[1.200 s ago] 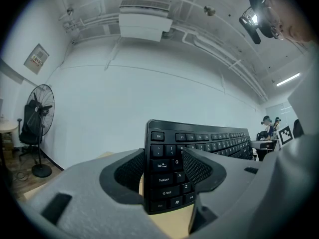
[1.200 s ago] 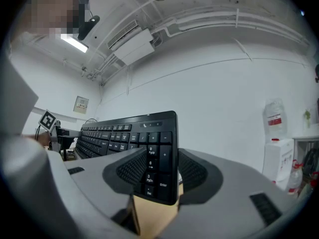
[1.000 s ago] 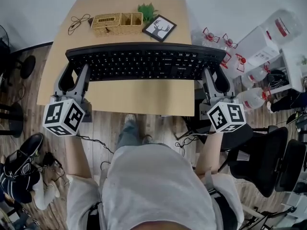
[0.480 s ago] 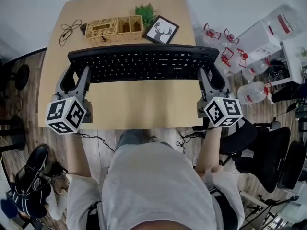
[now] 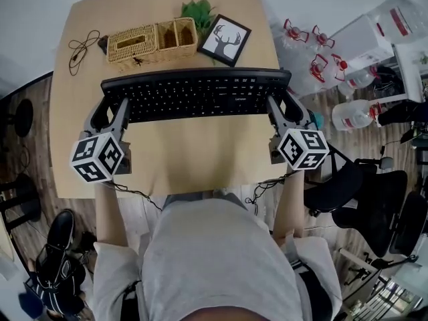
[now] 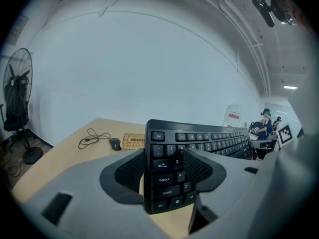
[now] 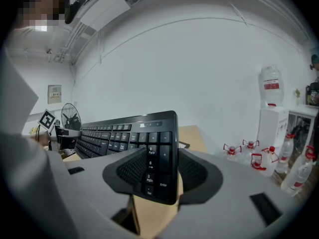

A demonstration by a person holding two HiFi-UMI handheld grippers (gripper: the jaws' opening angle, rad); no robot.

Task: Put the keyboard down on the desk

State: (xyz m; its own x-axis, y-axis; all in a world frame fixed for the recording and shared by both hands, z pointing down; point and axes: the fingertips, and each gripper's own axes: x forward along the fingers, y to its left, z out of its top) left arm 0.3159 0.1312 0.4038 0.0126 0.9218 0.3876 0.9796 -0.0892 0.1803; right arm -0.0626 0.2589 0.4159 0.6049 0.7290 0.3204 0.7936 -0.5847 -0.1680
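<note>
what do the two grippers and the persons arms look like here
The left gripper and right gripper match: each has a grey moulded body with two curved jaws lined with black textured pads. Each carries a white cube printed with black square markers. The person wears a light grey short-sleeved shirt, and the forearms are uncovered.

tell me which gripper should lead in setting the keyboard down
Left, slightly. The left gripper and right gripper are each shut on an end of the keyboard, so lower together. The left end hangs well inside the desk, while the right end is at its right edge.
</note>
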